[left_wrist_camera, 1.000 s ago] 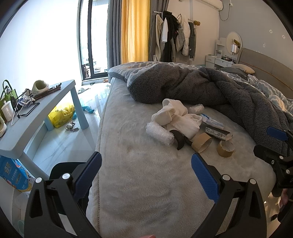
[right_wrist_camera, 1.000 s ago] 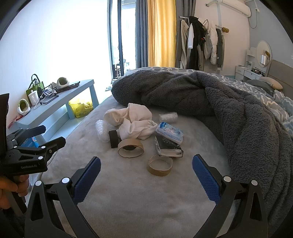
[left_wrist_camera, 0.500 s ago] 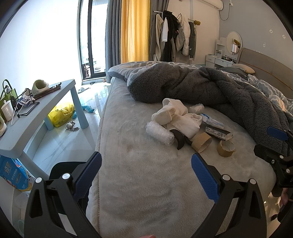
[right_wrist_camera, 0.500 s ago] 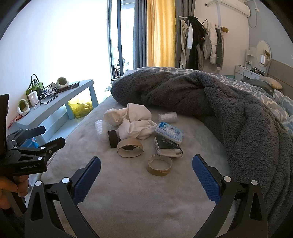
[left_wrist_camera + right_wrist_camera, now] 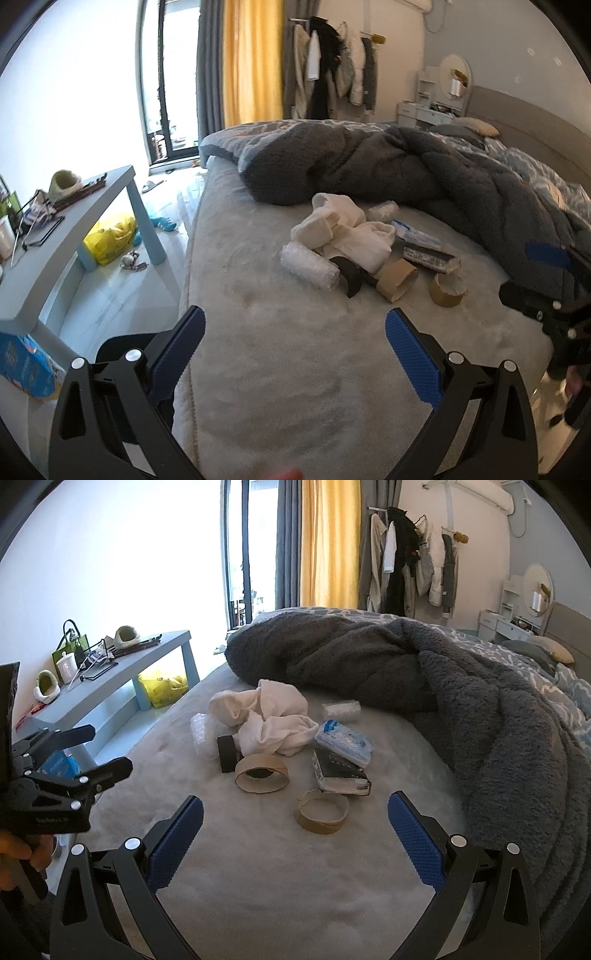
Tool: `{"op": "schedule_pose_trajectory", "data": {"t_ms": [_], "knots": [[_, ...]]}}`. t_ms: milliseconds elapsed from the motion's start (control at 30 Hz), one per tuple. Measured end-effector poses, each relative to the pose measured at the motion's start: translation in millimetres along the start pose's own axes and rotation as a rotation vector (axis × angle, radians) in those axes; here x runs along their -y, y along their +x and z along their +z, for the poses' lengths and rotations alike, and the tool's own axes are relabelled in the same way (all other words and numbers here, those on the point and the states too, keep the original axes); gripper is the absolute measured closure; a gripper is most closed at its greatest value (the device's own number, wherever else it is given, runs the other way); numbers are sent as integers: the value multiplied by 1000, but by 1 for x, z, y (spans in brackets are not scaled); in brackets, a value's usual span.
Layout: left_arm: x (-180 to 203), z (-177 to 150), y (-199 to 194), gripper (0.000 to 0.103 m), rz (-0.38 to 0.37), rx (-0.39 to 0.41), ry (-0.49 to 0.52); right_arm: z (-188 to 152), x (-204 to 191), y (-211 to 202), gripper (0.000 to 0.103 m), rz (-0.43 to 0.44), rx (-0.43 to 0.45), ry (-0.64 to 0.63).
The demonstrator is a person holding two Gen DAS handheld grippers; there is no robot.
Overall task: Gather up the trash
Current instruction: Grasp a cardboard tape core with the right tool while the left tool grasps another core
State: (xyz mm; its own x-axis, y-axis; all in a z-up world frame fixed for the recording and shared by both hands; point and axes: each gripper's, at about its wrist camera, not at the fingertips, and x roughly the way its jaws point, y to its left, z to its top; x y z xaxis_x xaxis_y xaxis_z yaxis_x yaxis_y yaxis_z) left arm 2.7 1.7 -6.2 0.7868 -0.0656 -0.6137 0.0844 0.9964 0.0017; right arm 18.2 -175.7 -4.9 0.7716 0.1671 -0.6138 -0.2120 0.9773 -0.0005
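Both the left tool (image 5: 293,349) and the right tool (image 5: 295,830) hang wide open and empty above the bed (image 5: 258,886). The trash sits mid-bed beside the blanket (image 5: 498,738). The nearest tape core (image 5: 324,815) looks light, stiff cardboard; pinching across its wall should hold. The bubble wrap (image 5: 309,266) looks soft and springy. Open mattress lies in front; the bed's edge drops toward the counter (image 5: 55,251).

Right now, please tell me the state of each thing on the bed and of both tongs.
Left tongs: open, empty.
Right tongs: open, empty.
Small cardboard ring: upright, apart from the pile.
Large cardboard ring: lying tilted.
White cloth: crumpled.
Grey blanket: bunched up.
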Motion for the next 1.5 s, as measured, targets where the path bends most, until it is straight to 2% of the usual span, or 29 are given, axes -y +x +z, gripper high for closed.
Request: {"op": "schedule_pose_trajectory", "data": {"t_ms": [100, 167, 333, 433, 600, 733, 900, 1000, 1167, 1500], "knots": [[-1, 0, 6, 4, -39, -16, -7, 1, 0, 5, 6, 18, -20, -3], [-1, 3, 8, 4, -61, -12, -2, 3, 2, 11, 22, 21, -33, -4], [1, 11, 16, 8, -114, 2, 36, -3, 14, 33, 23, 31, -104, 23], [0, 10, 24, 17, -159, -15, 68, -12, 22, 50, 24, 16, -160, 35], [6, 9, 36, 26, -250, -50, 132, -19, 35, 70, 31, 15, -200, 69], [17, 11, 42, 34, -314, -47, 182, -19, 35, 83, 33, 19, -220, 71], [22, 14, 58, 44, -400, -93, 173, -20, 37, 97, 39, 22, -243, 72], [26, 15, 62, 44, -438, -101, 172, -20, 33, 103, 46, 35, -259, 49], [39, 17, 70, 44, -453, -105, 193, -19, 38, 102, 53, 63, -266, 40], [54, 22, 92, 46, -437, -108, 190, -23, 59, 86, 54, 114, -264, 57]]}}
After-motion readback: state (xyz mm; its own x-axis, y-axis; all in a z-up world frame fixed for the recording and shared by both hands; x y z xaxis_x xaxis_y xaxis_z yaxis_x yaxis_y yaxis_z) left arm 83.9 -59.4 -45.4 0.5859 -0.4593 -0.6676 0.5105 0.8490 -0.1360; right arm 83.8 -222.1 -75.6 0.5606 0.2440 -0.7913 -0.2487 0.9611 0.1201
